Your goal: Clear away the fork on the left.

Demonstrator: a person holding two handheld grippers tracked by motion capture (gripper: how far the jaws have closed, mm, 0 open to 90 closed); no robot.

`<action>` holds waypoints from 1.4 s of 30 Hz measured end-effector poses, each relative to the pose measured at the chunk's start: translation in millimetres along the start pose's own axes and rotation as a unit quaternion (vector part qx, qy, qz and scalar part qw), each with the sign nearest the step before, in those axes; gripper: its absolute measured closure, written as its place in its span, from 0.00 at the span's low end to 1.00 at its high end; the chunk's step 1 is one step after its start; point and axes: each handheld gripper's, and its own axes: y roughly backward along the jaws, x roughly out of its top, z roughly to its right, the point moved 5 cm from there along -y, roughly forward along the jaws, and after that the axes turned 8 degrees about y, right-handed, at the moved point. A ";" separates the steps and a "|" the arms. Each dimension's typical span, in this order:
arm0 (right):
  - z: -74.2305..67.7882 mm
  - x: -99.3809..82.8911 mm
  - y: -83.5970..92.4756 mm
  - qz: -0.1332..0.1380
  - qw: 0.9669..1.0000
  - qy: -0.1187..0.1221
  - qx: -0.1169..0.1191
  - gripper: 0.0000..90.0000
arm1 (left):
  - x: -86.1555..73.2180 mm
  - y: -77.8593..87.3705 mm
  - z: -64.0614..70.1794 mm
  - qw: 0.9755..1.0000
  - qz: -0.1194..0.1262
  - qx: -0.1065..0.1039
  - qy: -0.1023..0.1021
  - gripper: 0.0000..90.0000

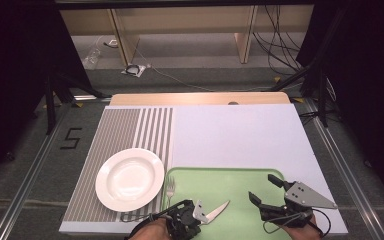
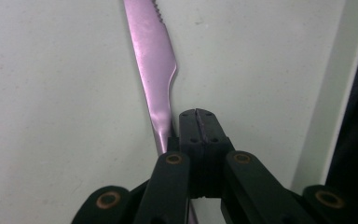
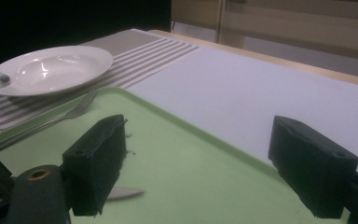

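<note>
Left gripper [image 1: 196,214] sits low at the tray's [image 1: 240,177] 7 o'clock, jaws together beside the knife [image 2: 154,70], not gripping it. Right gripper [image 1: 265,189] at 5 o'clock, jaws apart, empty. One knife, one fork [image 1: 170,192], one plate [image 1: 130,179].

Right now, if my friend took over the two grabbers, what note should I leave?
Left gripper: jaws shut, tight against the knife handle; I cannot tell if it is pinched.
Right gripper: open, holding nothing, over the green tray.
Things: knife and fork lie in the tray; the white plate sits on the striped mat.
Done: no cutlery is out of the tray.
Left: probably get the knife, then the fork, beside the plate.
</note>
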 end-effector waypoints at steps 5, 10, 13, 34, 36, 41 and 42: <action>-0.2 0.0 -0.2 0.000 1.000 0.000 0.000 0.22 | -1.3 1.8 -5.9 1.000 0.000 0.007 0.008 0.99; -0.2 -0.2 -0.1 -0.002 1.000 0.000 0.000 0.22 | -2.7 3.6 -12.4 1.000 -0.001 0.017 0.018 0.99; -0.1 -0.1 -0.2 0.000 1.000 0.000 0.000 0.22 | -4.1 5.3 -17.6 0.999 -0.002 0.020 0.025 0.99; 0.2 -0.6 -0.4 -0.003 1.000 0.001 0.001 0.22 | -14.4 14.6 -40.2 0.997 -0.017 0.039 0.060 0.99; 0.1 -0.5 -0.3 -0.003 1.000 0.001 0.001 0.22 | -14.9 15.1 -41.3 0.997 -0.018 0.041 0.062 0.99; 0.0 -0.9 -0.7 -0.003 1.000 0.000 0.002 0.22 | -16.7 16.7 -45.9 0.997 -0.020 0.044 0.068 0.99; 0.0 -0.8 -0.6 -0.004 1.000 0.001 0.001 0.22 | -17.1 17.0 -46.3 0.996 -0.019 0.045 0.070 0.99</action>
